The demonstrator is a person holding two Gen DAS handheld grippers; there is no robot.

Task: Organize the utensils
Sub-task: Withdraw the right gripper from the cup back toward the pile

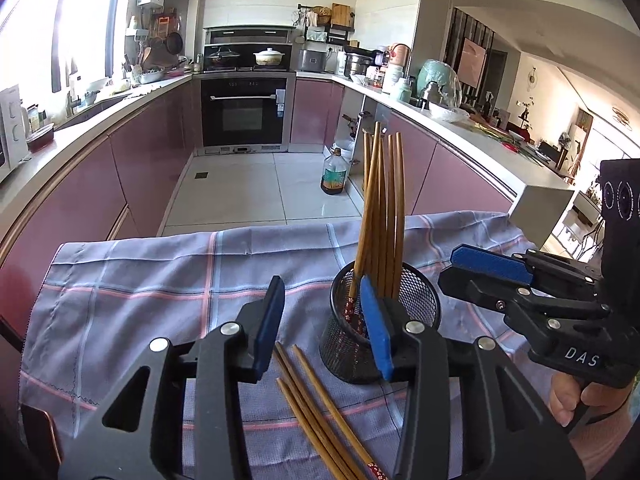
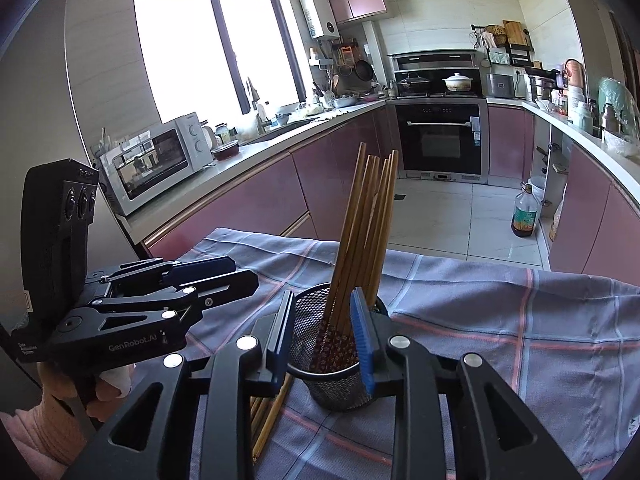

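Nearest the left wrist camera, the left gripper (image 1: 326,326) stands with its jaws apart and empty above loose chopsticks (image 1: 320,412) lying on the checked cloth (image 1: 160,280), its right pad just in front of the black mesh holder (image 1: 416,300) at one o'clock. In the right wrist view, the right gripper (image 2: 325,338) frames that holder at twelve o'clock, jaws parted, nothing clamped. A bundle of chopsticks (image 1: 380,208) stands inside the holder, leaning. Beyond, the oven (image 1: 243,110) sits at twelve o'clock, a microwave (image 2: 160,164) at ten.
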